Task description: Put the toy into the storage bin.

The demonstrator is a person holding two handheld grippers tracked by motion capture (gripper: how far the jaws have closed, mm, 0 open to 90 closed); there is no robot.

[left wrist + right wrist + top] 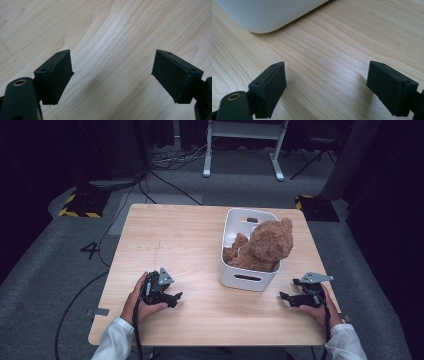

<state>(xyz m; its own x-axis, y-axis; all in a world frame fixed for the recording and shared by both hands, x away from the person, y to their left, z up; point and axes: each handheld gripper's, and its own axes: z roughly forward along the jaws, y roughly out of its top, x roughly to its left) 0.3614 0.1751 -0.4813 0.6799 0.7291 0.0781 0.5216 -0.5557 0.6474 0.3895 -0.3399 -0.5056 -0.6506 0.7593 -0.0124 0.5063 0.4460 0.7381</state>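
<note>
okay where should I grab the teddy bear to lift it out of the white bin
Probably the head: it sticks up above the rim of the white bin, while the body sits down between the walls. Come straight down from above with an open gripper and close across the head's sides.

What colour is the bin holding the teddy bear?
White. The bin shows best in the high view, with the brown teddy bear sitting inside it.

bare table [175, 240] left, bin [248, 279] right
</note>
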